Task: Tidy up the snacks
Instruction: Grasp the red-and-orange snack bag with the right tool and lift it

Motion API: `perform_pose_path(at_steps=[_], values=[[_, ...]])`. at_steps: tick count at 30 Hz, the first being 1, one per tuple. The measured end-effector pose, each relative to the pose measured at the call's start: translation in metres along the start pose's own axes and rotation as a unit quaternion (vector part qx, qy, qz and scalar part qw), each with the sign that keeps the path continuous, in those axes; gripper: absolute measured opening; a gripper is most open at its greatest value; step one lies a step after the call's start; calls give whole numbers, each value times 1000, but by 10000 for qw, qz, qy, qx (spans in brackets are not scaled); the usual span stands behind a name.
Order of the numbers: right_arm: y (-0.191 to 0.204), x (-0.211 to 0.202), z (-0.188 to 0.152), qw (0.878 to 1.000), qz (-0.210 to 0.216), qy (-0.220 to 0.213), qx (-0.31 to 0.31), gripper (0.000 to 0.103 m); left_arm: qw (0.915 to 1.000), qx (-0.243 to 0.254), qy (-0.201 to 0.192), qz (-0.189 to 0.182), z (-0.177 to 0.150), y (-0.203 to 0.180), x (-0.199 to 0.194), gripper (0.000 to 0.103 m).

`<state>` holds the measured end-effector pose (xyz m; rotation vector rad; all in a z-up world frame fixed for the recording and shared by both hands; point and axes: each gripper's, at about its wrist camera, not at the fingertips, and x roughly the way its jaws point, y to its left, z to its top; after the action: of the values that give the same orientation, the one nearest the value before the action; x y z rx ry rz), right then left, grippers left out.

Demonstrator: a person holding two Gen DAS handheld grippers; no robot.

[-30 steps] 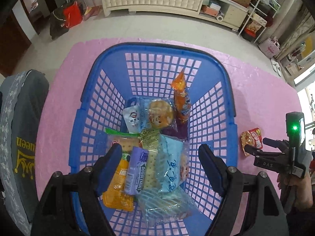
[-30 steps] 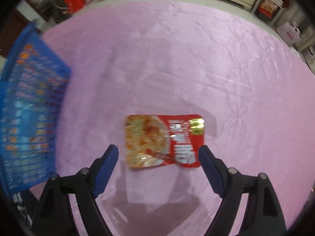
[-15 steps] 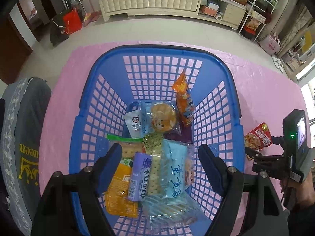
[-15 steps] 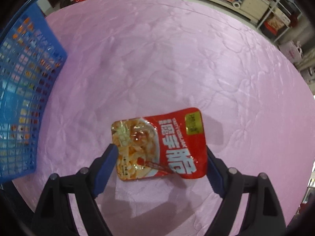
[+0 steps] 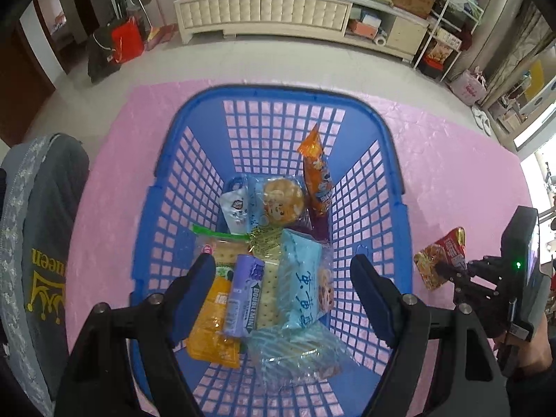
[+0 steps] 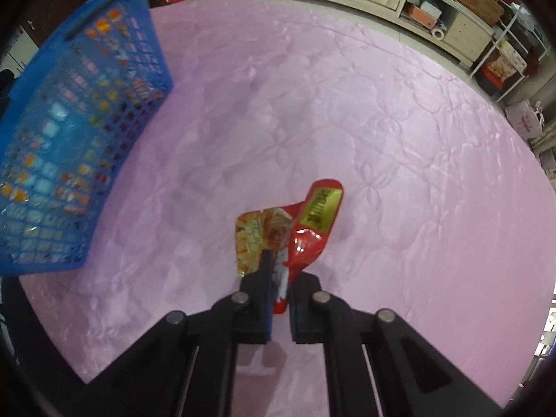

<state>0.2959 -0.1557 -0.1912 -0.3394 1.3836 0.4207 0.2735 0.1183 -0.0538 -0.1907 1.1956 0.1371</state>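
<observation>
Between our right tongs (image 6: 279, 290) sits the red snack packet (image 6: 305, 232), pinched at its near edge; the jaws have just closed on it and the foil buckles upward, its far end lifted off the pink cloth (image 6: 347, 111). Left of it, apart from the packet, stands the blue basket (image 6: 69, 104). Our left tongs (image 5: 281, 288) hang spread wide over that basket (image 5: 288, 97), gripping nothing, with the wrappers below them: a purple gum pack (image 5: 243, 299), a pale blue biscuit bag (image 5: 300, 271), an orange packet (image 5: 212, 326), a round cake (image 5: 282, 197), an orange stick pouch (image 5: 316, 180). Beyond the bench edge, a cream cabinet (image 5: 278, 10) lines the far wall.
</observation>
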Motion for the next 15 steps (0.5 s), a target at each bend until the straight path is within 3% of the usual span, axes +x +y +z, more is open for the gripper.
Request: perform_pose_path(at_steps=[8, 15], values=[[18, -72, -21, 9994, -88, -320, 82, 10, 9984, 229, -509, -65, -25, 0, -51, 78], [29, -121, -15, 9969, 97, -750, 223, 10, 9961, 313, -805, -180, -42, 8, -84, 78]])
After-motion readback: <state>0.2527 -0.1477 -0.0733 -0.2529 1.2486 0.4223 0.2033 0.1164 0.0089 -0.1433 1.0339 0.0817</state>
